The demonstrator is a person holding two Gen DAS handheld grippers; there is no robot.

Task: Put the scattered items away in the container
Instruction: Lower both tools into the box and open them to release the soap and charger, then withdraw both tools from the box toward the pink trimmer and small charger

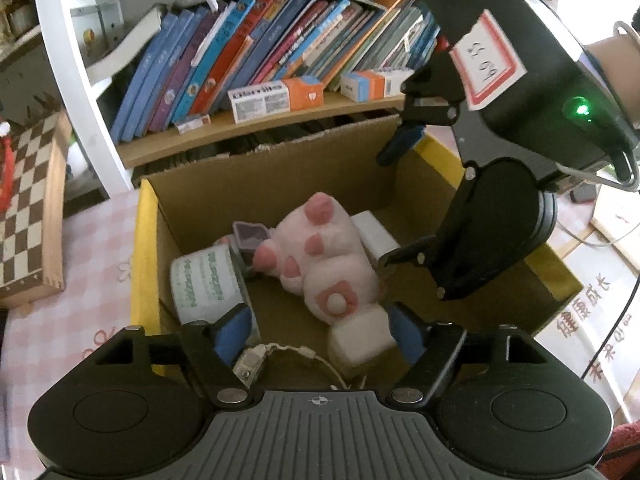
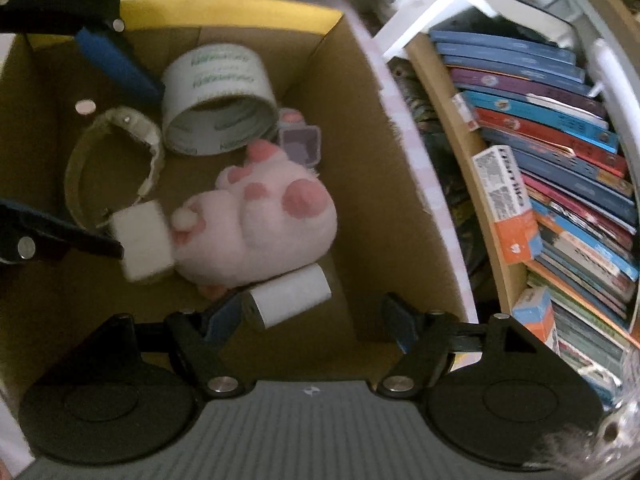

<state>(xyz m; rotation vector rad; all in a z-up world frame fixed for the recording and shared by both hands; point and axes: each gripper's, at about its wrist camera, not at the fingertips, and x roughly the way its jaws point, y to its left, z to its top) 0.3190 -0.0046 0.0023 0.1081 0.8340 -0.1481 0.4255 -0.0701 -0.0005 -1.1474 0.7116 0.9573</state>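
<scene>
My left fingers (image 1: 316, 334) gape over the block (image 1: 360, 338); right fingers (image 2: 316, 320) are spread too. Everything sits in the box (image 1: 146, 240). Withdrawing carelessly, I risk snagging the watch (image 2: 116, 164).

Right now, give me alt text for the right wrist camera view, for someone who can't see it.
An open cardboard box holds a pink plush toy, a tape roll, a watch, a white block and a small white roll. The right gripper hangs open above them, holding nothing, and the left gripper reaches in from the left. A bookshelf stands beside the box.
</scene>
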